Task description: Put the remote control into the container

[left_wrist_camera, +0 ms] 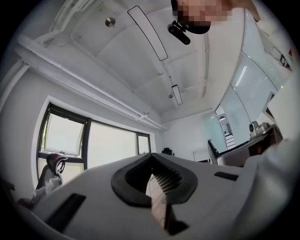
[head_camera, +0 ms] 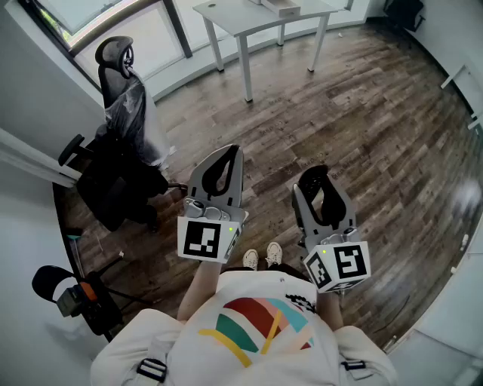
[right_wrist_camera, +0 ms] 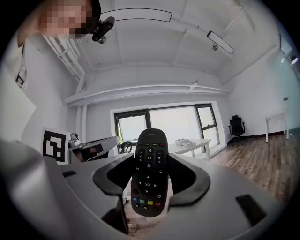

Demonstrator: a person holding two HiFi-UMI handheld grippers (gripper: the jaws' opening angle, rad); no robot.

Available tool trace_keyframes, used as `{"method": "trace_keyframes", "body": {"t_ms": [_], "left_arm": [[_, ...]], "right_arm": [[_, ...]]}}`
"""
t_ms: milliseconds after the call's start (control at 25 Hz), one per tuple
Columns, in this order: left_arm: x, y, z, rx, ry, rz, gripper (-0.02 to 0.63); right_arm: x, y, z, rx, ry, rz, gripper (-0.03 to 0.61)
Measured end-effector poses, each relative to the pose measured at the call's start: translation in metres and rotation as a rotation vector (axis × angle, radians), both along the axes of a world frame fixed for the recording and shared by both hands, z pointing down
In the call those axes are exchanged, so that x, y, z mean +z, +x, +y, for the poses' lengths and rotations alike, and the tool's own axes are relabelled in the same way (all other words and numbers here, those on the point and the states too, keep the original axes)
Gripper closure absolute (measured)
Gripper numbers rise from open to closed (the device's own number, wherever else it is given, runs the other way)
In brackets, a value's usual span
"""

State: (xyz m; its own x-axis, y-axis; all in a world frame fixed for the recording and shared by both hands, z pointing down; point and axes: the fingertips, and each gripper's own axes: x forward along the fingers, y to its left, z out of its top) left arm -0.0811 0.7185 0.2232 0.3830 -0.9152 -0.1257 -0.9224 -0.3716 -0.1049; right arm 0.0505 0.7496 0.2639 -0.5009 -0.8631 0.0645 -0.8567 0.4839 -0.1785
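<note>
Wide brown plank floor (head_camera: 362,121) spreading out from under the white table (head_camera: 249,19). Left of that table, by the window, a black office chair (head_camera: 121,75) draped in clear plastic. Well short of the table, raised side by side over the floor: left gripper (head_camera: 235,151), jaws closed tip to tip and empty; right gripper (head_camera: 317,177), clamped on the black remote control (right_wrist_camera: 149,173), button face toward its camera, top end pointing toward the table.

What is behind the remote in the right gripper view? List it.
A window, and a white table carrying a box. The remote, held in the right gripper, covers part of the window.
</note>
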Motion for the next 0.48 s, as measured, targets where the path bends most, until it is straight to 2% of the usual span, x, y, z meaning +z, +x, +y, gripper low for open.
{"method": "trace_keyframes", "body": {"t_ms": [480], "left_arm": [[0.000,0.032,-0.003,0.021,0.005,-0.029,0.606]], "right_arm": [[0.003,0.042,-0.005,0.065,-0.009,-0.060,0.344]]}}
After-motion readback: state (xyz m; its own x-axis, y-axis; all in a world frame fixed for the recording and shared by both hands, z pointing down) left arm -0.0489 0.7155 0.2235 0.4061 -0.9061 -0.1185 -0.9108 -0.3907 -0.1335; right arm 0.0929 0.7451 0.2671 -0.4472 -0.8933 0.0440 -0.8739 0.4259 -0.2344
